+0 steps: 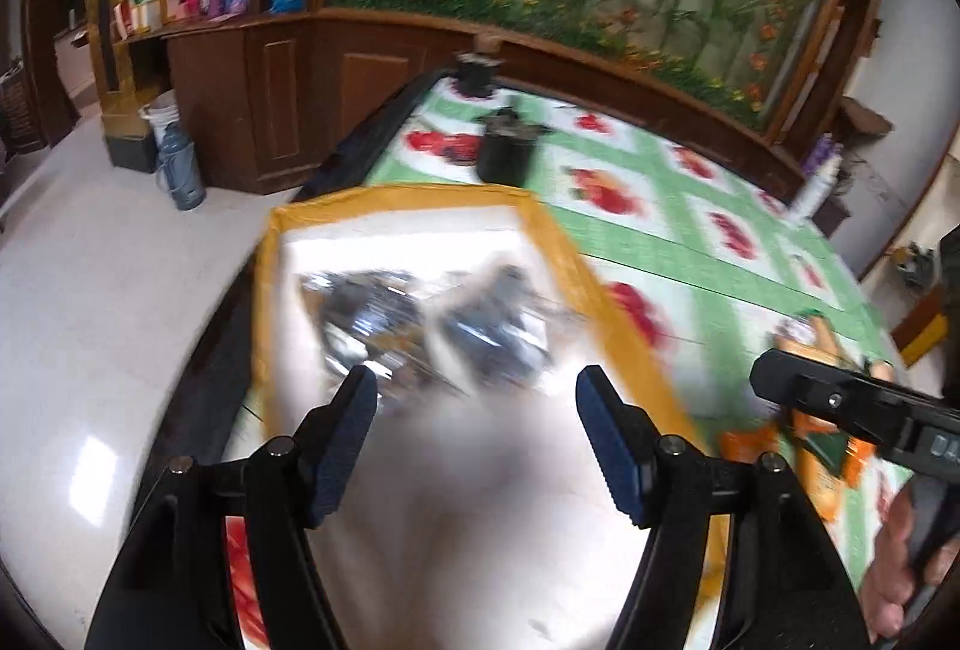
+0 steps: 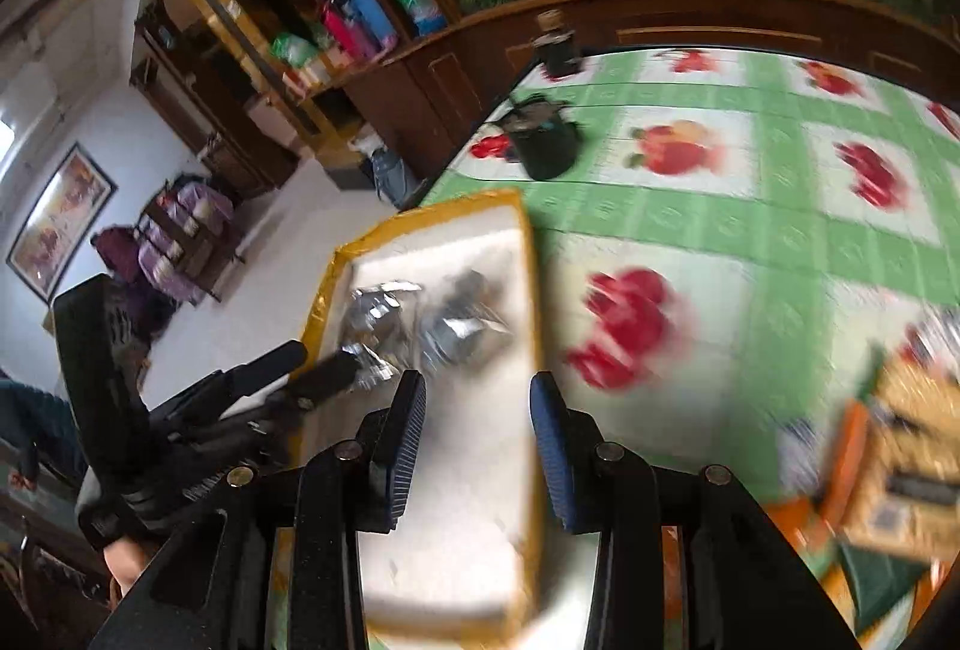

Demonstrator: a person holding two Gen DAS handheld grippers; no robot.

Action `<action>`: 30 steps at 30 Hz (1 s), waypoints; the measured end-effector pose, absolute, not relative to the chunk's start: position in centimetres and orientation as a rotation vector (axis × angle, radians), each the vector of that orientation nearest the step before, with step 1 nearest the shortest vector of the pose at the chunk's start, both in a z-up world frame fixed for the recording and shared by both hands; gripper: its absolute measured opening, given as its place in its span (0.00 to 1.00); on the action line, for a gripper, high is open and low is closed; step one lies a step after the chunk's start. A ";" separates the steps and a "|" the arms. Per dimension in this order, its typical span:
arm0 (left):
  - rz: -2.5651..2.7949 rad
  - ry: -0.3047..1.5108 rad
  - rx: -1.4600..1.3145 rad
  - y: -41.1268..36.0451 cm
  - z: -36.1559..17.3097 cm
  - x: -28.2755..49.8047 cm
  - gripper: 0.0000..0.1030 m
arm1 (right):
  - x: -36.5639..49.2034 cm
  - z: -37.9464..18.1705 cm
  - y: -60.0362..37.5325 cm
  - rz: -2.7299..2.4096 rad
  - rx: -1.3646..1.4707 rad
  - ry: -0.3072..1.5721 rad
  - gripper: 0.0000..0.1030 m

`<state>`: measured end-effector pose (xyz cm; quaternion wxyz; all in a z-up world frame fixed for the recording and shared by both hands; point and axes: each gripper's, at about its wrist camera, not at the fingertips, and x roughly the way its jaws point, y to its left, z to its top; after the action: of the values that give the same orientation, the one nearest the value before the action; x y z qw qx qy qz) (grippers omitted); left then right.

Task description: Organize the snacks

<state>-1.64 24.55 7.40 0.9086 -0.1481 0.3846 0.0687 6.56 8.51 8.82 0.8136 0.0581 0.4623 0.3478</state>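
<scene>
Left wrist view: the left hand-held gripper [image 1: 477,398] fills the lower centre of the frame, its blue-padded fingers [image 1: 345,446] standing wide apart with nothing between them. Beyond them, centre frame, lies a white tray with a yellow rim [image 1: 543,224] on the worktop [image 1: 708,230], which is covered by a green checked cloth with red fruit prints. Inside the tray lie two silvery snack packets [image 1: 420,320], side by side and blurred. An orange snack packet [image 1: 816,344] lies at the right edge, partly behind the right hand-held gripper [image 1: 762,374]. A black pot [image 1: 507,152] stands past the tray, upper centre.

Right wrist view: the right hand-held gripper [image 2: 477,398] is at a narrow opening, empty, poised over the tray's right rim [image 2: 534,290]. Orange packets [image 2: 888,464] lie lower right, heavily blurred.
</scene>
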 end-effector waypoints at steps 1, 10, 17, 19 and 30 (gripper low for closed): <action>0.123 0.786 -0.306 23.4 7.5 -2.2 0.66 | 5.9 8.8 6.9 0.737 0.140 0.975 0.39; -0.098 0.848 -0.158 10.1 6.4 -1.8 0.66 | 4.4 9.1 -8.7 0.551 0.285 0.819 0.39; -0.081 0.924 -0.042 4.1 4.4 4.1 0.70 | 6.5 5.3 -17.8 0.530 0.519 0.842 0.39; -0.051 0.963 -0.033 3.7 3.5 6.0 0.70 | 6.9 5.4 -18.7 0.513 0.545 0.834 0.39; -0.253 1.095 0.080 0.6 1.8 -0.2 0.75 | 6.3 5.7 -19.8 0.542 0.610 0.813 0.39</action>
<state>-0.16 0.63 1.82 0.8453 0.0381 0.5192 -0.1201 6.35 -19.85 5.66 0.8386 0.2886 0.3845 0.2563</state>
